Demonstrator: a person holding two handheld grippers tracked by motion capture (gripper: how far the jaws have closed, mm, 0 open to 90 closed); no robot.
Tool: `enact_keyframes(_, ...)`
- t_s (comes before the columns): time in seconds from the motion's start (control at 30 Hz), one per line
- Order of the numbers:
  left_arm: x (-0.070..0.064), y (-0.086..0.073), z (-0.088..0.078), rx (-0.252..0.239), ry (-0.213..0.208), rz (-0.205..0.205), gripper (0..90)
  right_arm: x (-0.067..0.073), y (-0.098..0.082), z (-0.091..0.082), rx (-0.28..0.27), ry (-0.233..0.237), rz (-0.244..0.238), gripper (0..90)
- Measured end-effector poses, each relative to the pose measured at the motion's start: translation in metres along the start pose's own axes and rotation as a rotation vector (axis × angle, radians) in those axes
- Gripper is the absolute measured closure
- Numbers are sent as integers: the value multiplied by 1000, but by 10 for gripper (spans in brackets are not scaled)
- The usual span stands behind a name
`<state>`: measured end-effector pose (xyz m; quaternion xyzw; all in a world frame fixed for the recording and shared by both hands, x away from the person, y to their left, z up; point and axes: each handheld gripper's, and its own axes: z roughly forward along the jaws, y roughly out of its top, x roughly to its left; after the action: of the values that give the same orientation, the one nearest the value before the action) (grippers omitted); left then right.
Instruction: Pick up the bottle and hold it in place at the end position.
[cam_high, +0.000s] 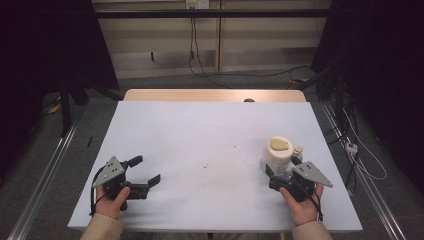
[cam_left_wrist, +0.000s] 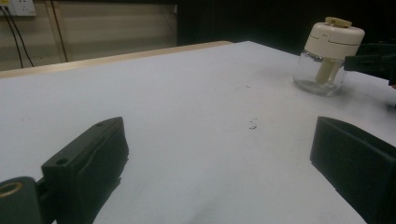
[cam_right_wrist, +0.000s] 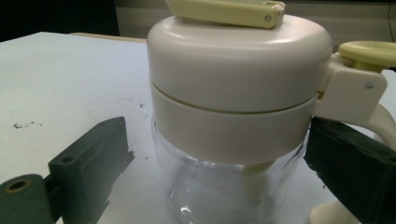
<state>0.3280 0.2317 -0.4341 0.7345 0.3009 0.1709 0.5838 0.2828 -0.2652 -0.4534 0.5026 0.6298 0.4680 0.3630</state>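
Observation:
A small jar (cam_high: 279, 152) with a clear glass base, a cream lid and a pale yellow flip cap stands upright at the right of the white table (cam_high: 210, 130). My right gripper (cam_high: 284, 168) is open with its jaws on either side of the jar. In the right gripper view the jar (cam_right_wrist: 233, 107) sits between them: the left jaw is a little off the glass and the right jaw is close under the lid's hinge. My left gripper (cam_high: 146, 170) rests open at the near left with nothing between its jaws. From the left gripper view the jar (cam_left_wrist: 329, 51) is far off at the upper right.
A few small dark specks (cam_high: 206, 165) mark the middle of the table. A wooden strip (cam_high: 215, 95) runs along the far edge. Metal rails and cables (cam_high: 355, 150) lie on the floor on both sides, and dark curtains hang left and right.

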Motion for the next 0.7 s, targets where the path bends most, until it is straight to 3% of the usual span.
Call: enact_keyframes(0.7, 1, -1, 1, 13, 4, 0, 38, 2, 3, 20, 43, -65, -2, 51)
